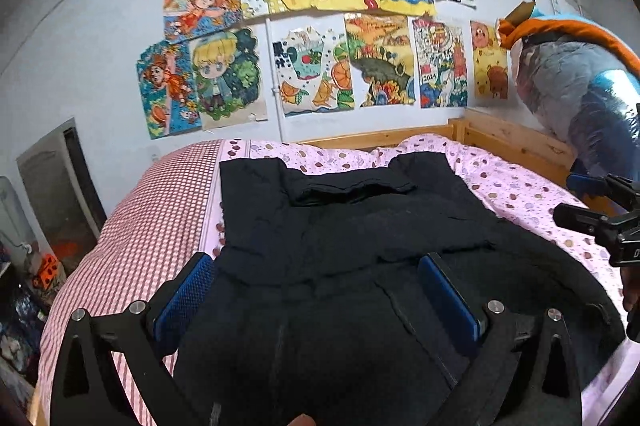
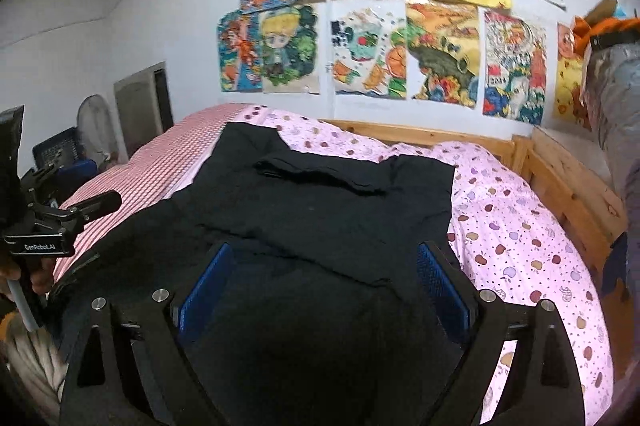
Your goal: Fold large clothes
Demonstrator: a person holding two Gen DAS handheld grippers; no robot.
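A large black garment [image 1: 340,226] lies spread on the bed, with its two far ends pointing at the wall and a folded strip across its middle. It also shows in the right wrist view [image 2: 320,210]. My left gripper [image 1: 316,278] is open and empty, hovering over the garment's near part with its blue pads wide apart. My right gripper [image 2: 324,270] is open and empty too, over the near part further right. The right gripper shows at the right edge of the left wrist view [image 1: 600,218]; the left gripper shows at the left edge of the right wrist view [image 2: 48,222].
The bed has a pink spotted sheet [image 1: 520,186] and a red checked cover [image 1: 160,210] on the left. A wooden bed frame [image 2: 568,186] runs along the back and right. Drawings [image 1: 320,26] cover the wall. A bundle in plastic [image 1: 580,86] stands at the right; clutter [image 1: 40,274] is at the left.
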